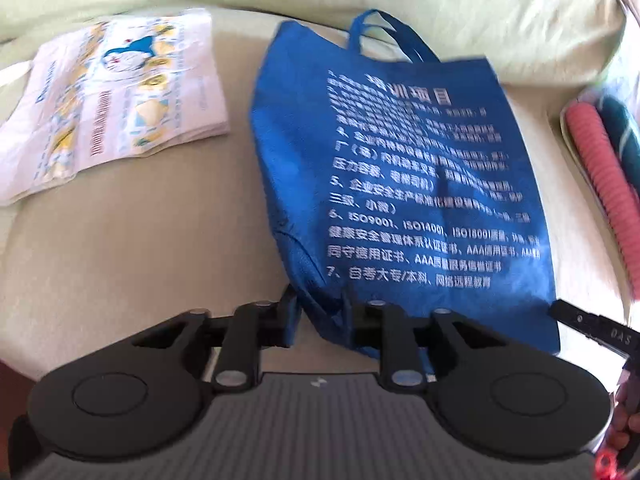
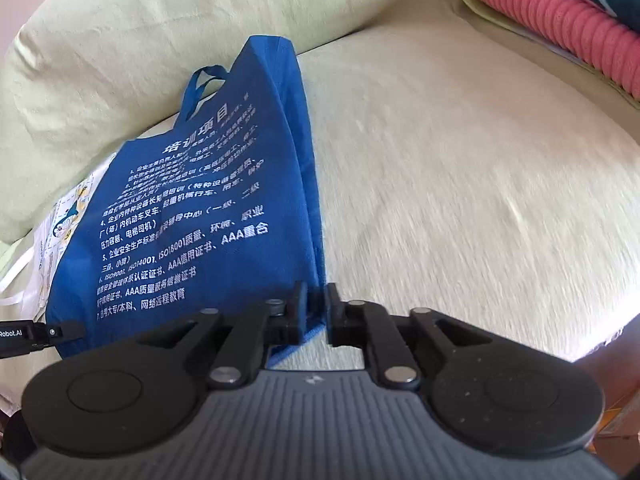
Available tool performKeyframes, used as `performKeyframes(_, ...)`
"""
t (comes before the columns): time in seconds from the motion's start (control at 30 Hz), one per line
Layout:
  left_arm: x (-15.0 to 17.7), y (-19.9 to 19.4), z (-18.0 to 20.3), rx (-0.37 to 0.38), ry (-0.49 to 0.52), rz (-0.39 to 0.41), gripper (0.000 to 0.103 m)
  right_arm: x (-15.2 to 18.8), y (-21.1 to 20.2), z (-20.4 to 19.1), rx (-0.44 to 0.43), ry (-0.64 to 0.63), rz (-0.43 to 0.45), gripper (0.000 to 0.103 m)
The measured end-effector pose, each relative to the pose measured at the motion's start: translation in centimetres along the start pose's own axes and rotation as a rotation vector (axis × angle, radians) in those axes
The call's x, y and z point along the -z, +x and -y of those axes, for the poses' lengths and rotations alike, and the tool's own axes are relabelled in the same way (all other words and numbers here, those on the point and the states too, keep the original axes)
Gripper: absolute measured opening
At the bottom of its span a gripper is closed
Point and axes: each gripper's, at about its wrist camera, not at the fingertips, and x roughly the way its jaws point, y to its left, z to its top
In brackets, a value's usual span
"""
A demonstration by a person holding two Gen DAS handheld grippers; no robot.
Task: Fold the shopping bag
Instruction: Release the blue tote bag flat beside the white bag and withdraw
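Observation:
A blue non-woven shopping bag [image 1: 420, 184] with white printed text lies on the pale sofa seat, its handles [image 1: 384, 32] pointing toward the backrest. My left gripper [image 1: 320, 312] is shut on the bag's near left bottom corner, with bunched fabric filling the gap between the pads. In the right wrist view my right gripper [image 2: 317, 304] is shut on the near right corner of the blue bag [image 2: 180, 220], and the side fold rises from it. Each view catches the other gripper's finger at its edge.
A folded white bag with cartoon print [image 1: 112, 100] lies left of the blue one, partly hidden behind it in the right wrist view [image 2: 60, 220]. A pink ribbed cloth [image 1: 604, 176] and teal fabric are stacked at the right. Green back cushions [image 1: 500, 8] line the far side.

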Motion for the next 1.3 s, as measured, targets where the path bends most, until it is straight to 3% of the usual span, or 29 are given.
performKeyframes(0.1,0.0,-2.2,0.9,-0.074,0.023,0.050,0.042,-0.9,-1.8,-1.4,0.043,-0.054,0.062,0.029)
performKeyframes(0.17,0.3,-3.1,1.7,-0.115,0.051,0.071,0.054,-1.3,-2.9,-2.7,0.072,-0.118,0.106,0.043)
performKeyframes(0.27,1.2,-4.9,3.7,-0.184,0.131,0.123,0.064,-1.0,-4.5,-4.9,0.066,-0.184,0.133,0.054)
performKeyframes(0.43,3.1,-7.5,6.0,-0.190,0.184,0.140,0.065,0.6,-6.4,-6.9,0.038,-0.222,0.132,0.066)
performKeyframes(0.6,4.9,-9.4,7.1,-0.192,0.205,0.155,0.065,2.1,-8.3,-7.3,0.036,-0.229,0.123,0.070)
performKeyframes(0.87,7.2,-12.5,7.9,-0.169,0.223,0.199,0.066,3.4,-12.0,-6.6,0.031,-0.204,0.187,0.082)
performKeyframes(1.3,9.1,-15.7,7.8,-0.158,0.218,0.272,0.073,4.7,-15.6,-6.9,0.047,-0.224,0.265,0.091)
